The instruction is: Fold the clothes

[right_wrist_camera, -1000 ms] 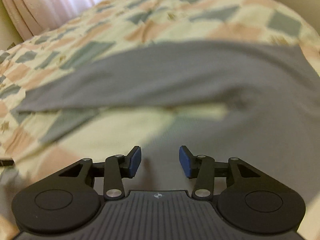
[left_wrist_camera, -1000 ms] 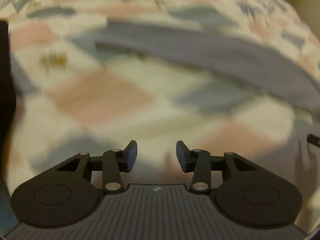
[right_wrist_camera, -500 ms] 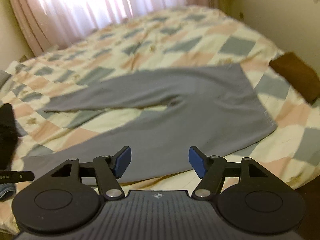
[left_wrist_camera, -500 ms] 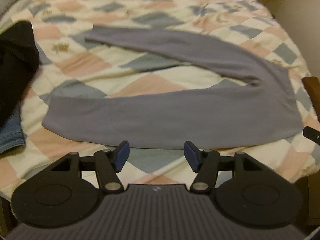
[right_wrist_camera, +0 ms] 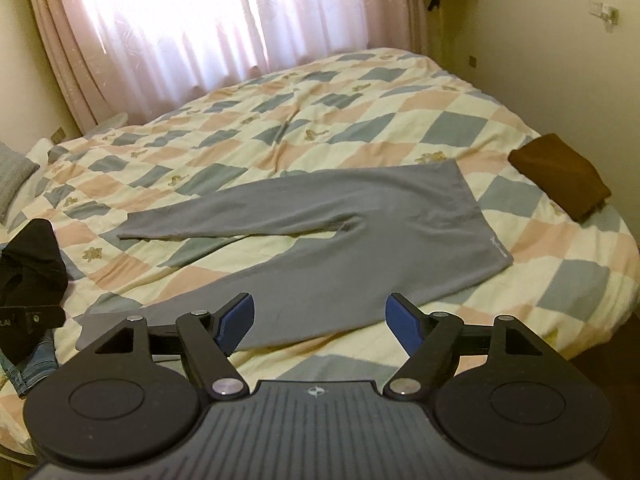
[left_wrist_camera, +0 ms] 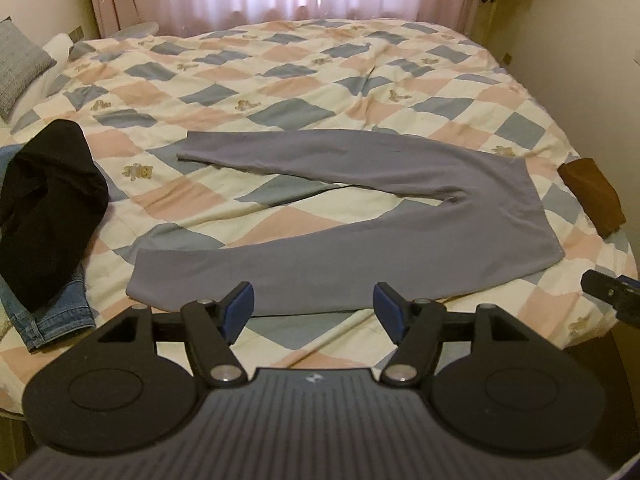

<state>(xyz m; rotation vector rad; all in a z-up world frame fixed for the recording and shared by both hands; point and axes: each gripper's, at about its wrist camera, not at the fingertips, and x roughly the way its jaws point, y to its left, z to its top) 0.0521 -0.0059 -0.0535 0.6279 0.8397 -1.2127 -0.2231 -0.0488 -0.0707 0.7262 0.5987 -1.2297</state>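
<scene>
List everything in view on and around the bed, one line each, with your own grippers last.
grey leggings: 1, grey, spread flat on the near half of the quilt, legs apart, waistband to the right
black garment: 1, black, bunched at the left edge of the bed, lying on the jeans
jeans: 1, blue denim, near left corner
brown folded cloth: 1, brown, right edge of the bed
quilt: 1, checked cream, pink and blue-grey, covering the bed
grey pillow: 1, grey, far left
curtains: pink, behind the bed
left hand-held gripper: 1, black with blue pads, open, empty
right hand-held gripper: 1, same, open, empty
</scene>
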